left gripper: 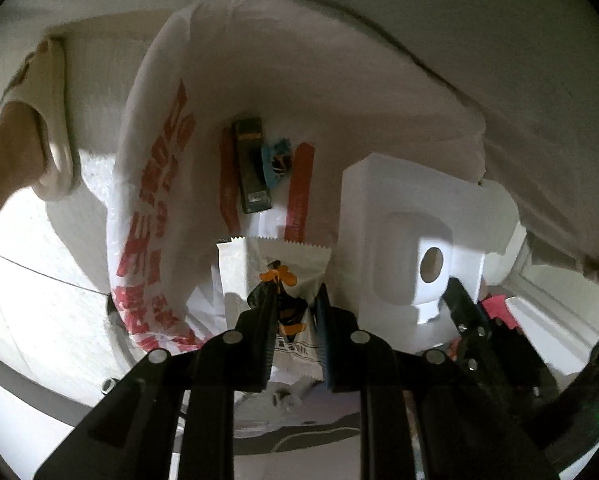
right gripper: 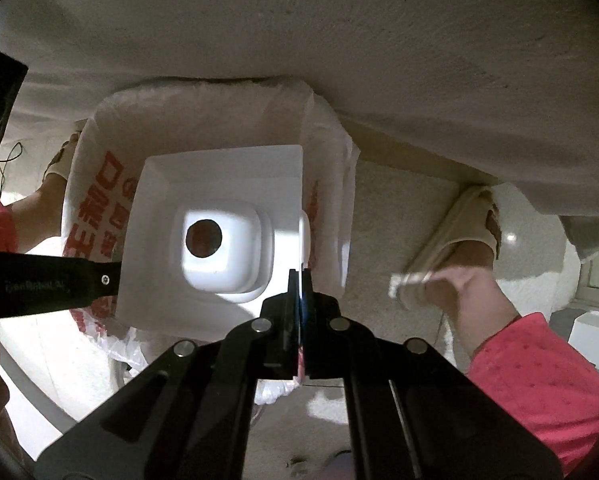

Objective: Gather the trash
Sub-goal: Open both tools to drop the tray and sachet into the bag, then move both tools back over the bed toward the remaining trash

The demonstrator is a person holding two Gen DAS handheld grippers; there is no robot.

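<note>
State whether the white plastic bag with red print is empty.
Not empty: white plastic bag with red print holds a dark rectangular packet at its bottom.

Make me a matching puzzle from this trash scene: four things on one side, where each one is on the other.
Things:
1. snack wrapper
2. dark box
3. foam block
4. slipper

Places:
A. lying at the bottom of the bag
B. worn on a foot beside the bag
C. pinched in the left gripper
D. at the bag's mouth, its round hole facing up

Pairs: 1-C, 2-A, 3-D, 4-B
</note>
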